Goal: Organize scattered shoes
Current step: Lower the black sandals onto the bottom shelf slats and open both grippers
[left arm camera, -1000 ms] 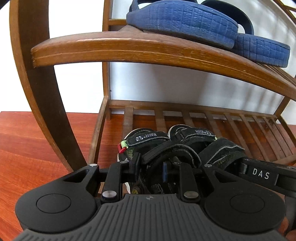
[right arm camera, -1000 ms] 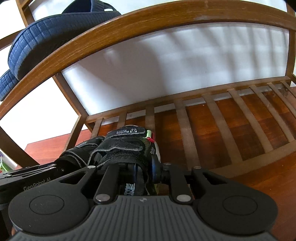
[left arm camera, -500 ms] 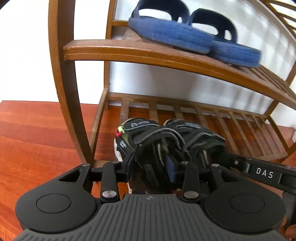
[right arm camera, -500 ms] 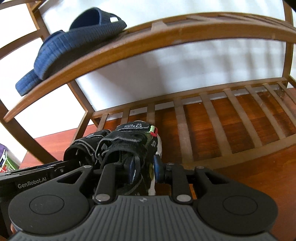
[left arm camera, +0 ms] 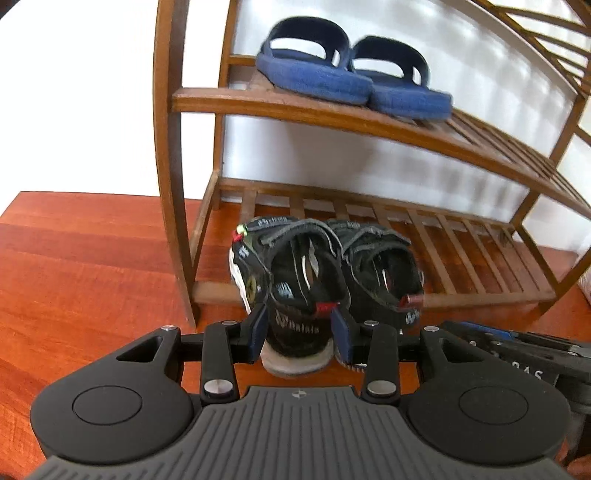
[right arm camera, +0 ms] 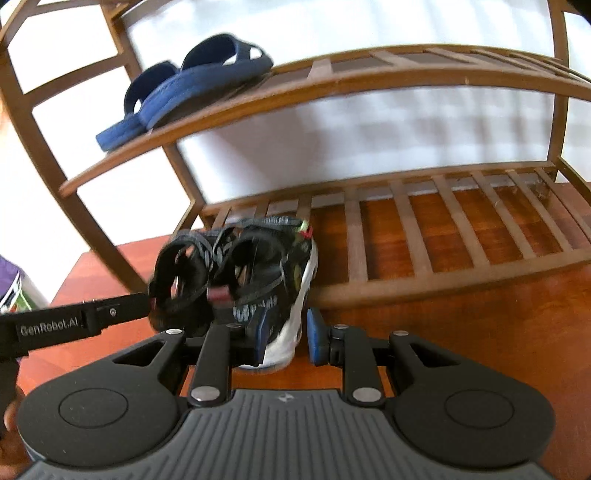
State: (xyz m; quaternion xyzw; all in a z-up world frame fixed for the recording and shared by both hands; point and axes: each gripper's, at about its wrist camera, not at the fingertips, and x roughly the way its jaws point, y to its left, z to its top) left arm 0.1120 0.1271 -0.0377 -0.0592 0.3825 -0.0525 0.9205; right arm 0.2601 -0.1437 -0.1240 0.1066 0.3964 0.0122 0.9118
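Nearest in the left wrist view, the left gripper (left arm camera: 298, 334) stands parted, its blue pads on either side of the heel of the left black sandal (left arm camera: 295, 280) without visibly pressing it. In the right wrist view the right gripper (right arm camera: 286, 334) is also parted, narrower: the heel of the right black sandal (right arm camera: 273, 280) sits between the pads, with a clear gap at the right pad.

Both sandals stand side by side, touching, at the left end of the wooden shoe rack's bottom shelf (left arm camera: 461, 254), heels jutting over its front rail above the reddish wood floor (left arm camera: 92, 277).

Further up, a pair of blue slippers (left arm camera: 354, 70) rests on the middle shelf.

Only the right view shows something purple and white (right arm camera: 11, 284) at the left edge; only the left shows upper shelves (left arm camera: 546, 33).
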